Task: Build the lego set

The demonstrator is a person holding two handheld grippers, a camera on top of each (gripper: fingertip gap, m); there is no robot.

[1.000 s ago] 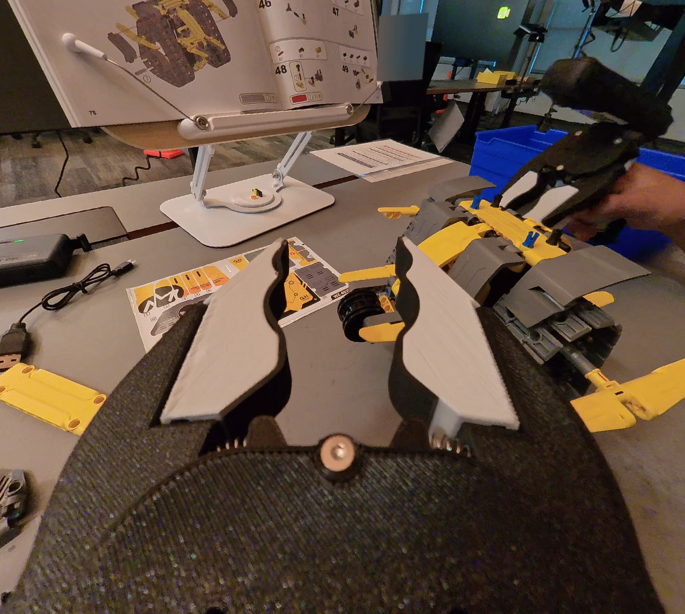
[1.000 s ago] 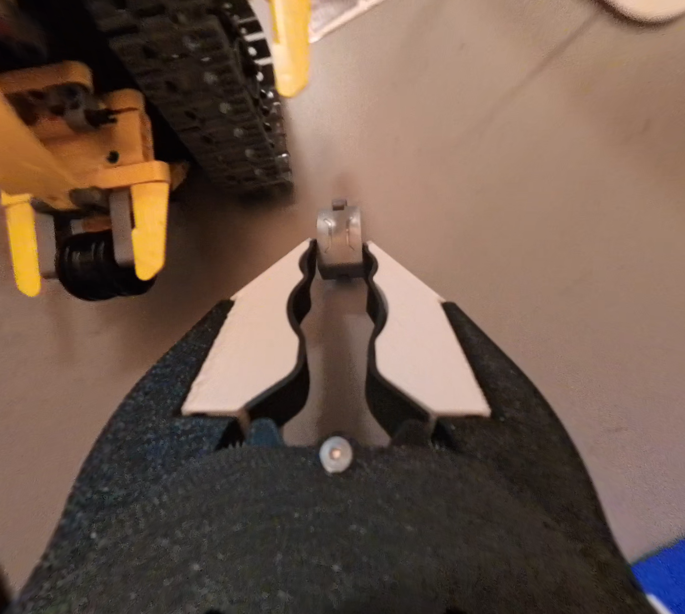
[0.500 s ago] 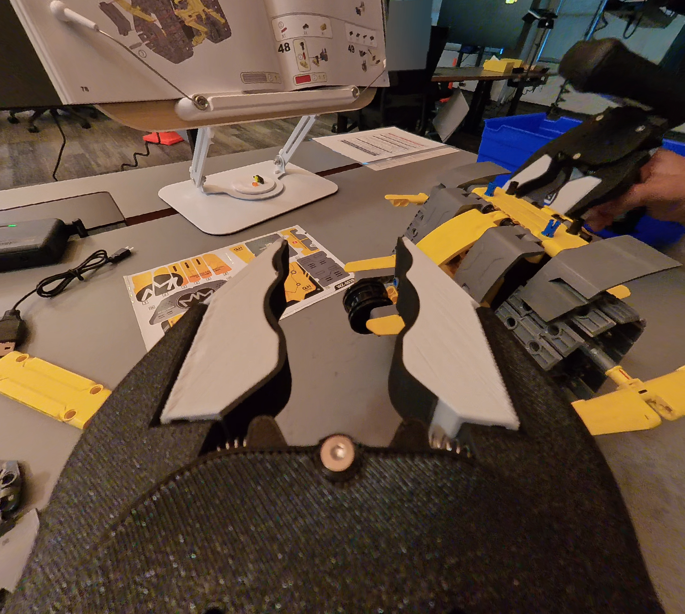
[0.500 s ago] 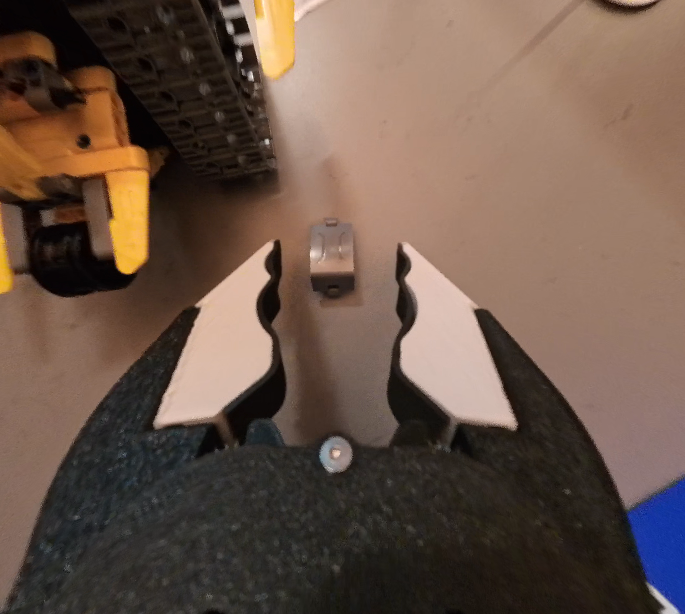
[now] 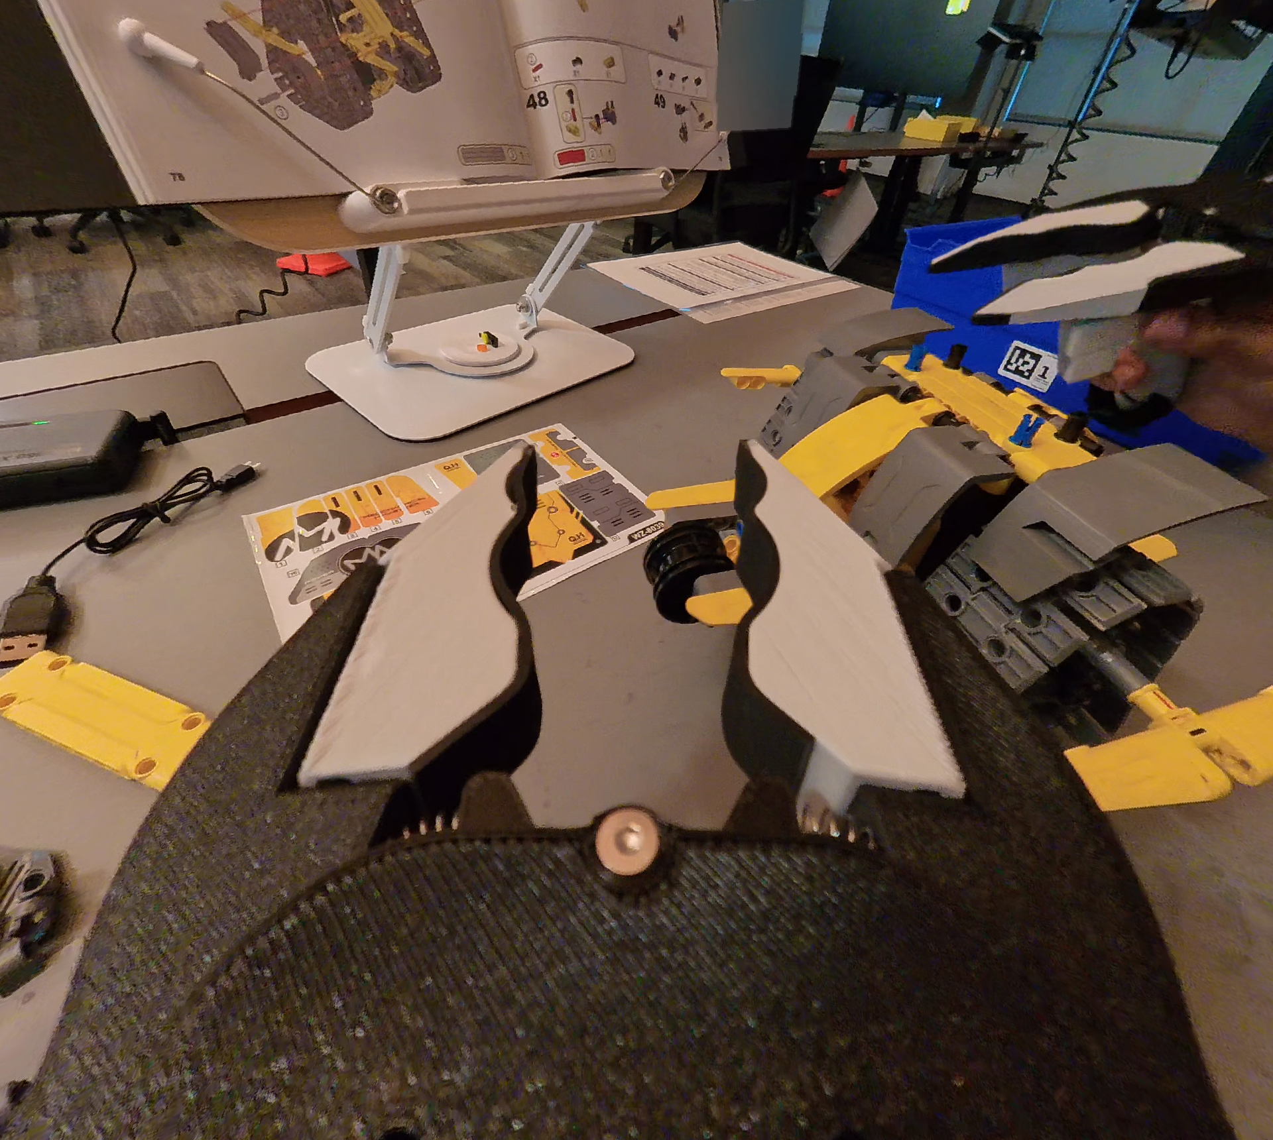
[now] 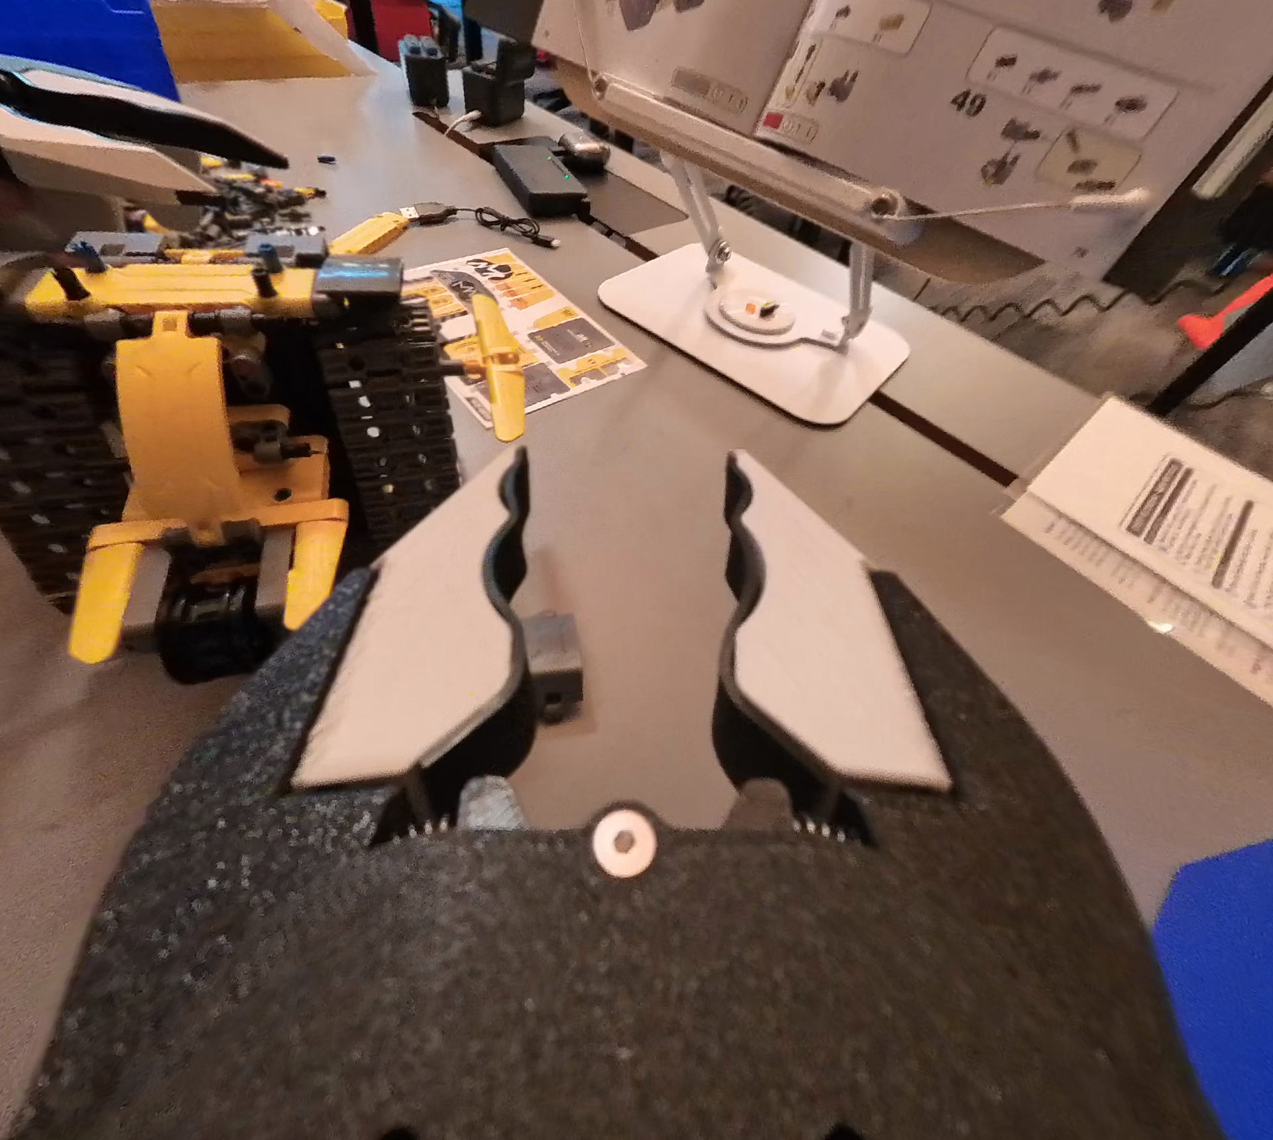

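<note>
Grey small brick part (image 6: 553, 659) lies loose on the desk (image 6: 964, 590) between the open right gripper (image 6: 623, 473) fingers, just beside the left one. Left gripper (image 5: 634, 466) also open, empty, fingers aimed at the yellow tracked model (image 5: 964, 487), likely to steady it.

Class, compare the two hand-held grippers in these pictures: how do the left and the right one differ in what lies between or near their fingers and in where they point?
The left gripper has only bare table between its fingers; the right gripper has a small grey brick lying loose beside its left finger. The left points at the sticker sheet and the model's black wheel; the right points past the model toward the book stand. Both are open, holding nothing.
</note>
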